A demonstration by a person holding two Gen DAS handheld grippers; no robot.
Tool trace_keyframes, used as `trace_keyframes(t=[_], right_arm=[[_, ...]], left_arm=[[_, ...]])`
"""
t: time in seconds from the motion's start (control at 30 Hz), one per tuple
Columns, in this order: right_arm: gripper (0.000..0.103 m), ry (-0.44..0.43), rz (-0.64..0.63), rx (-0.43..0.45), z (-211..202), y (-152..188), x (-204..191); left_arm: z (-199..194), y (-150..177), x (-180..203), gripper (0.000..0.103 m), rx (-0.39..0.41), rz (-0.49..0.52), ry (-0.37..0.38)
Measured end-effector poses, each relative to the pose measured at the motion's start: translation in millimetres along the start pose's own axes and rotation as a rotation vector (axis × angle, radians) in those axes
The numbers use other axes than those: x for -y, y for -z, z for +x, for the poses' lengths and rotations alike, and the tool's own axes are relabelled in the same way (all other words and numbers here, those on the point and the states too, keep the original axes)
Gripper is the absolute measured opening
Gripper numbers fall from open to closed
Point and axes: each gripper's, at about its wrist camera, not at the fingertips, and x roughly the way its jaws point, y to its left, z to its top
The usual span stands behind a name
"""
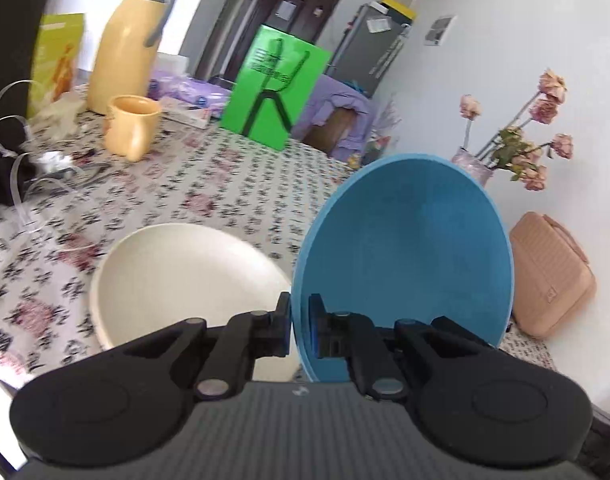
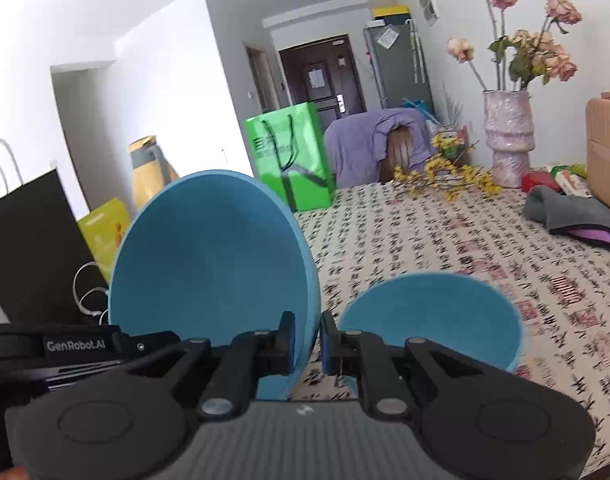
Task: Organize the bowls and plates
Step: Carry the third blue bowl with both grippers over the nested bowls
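Your L gripper (image 1: 300, 330) pinches the rim of a blue bowl (image 1: 409, 256) — 1 pad outside, 1 inside the wall. Bowl is tipped up on edge, open side facing the cam, lifted off the cloth (image 1: 209, 184). Cream plate (image 1: 177, 276) lies flat on the cloth just left of it, partly behind the L finger.

Your R gripper (image 2: 308, 344) is clamped on a 2nd blue bowl's rim (image 2: 209, 256), same way, also tilted up on edge. A 3rd bowl (image 2: 437, 316), also blue, shows low to the right of the R finger, mouth turned toward the cam; can't tell if it rests on the cloth or is held.

Bkgd: yellow jug (image 1: 129, 40) and mug (image 1: 131, 126) at far left, green bag (image 1: 275, 88) standing mid-table, vase w/ dried roses (image 2: 507, 136) by the wall, tan case (image 1: 551, 276) at the right edge.
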Motion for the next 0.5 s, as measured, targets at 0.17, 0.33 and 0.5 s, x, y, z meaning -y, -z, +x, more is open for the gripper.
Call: trace_keyframes(t=[0.17, 0.33, 0.5], right_arm=[[0.013, 0.047, 0.077, -0.010, 1, -13, 42], [0.013, 0.082, 0.163, -0.044, 8, -15, 83], [0.015, 0.086, 0.213, -0.081, 14, -16, 110]], left_arm=[[37, -2, 33, 0.009, -0.068, 0.051, 0.052], [66, 2, 59, 0.009, -0.134, 0.090, 0.078], [82, 6, 64, 0.010, -0.192, 0.082, 0.093]])
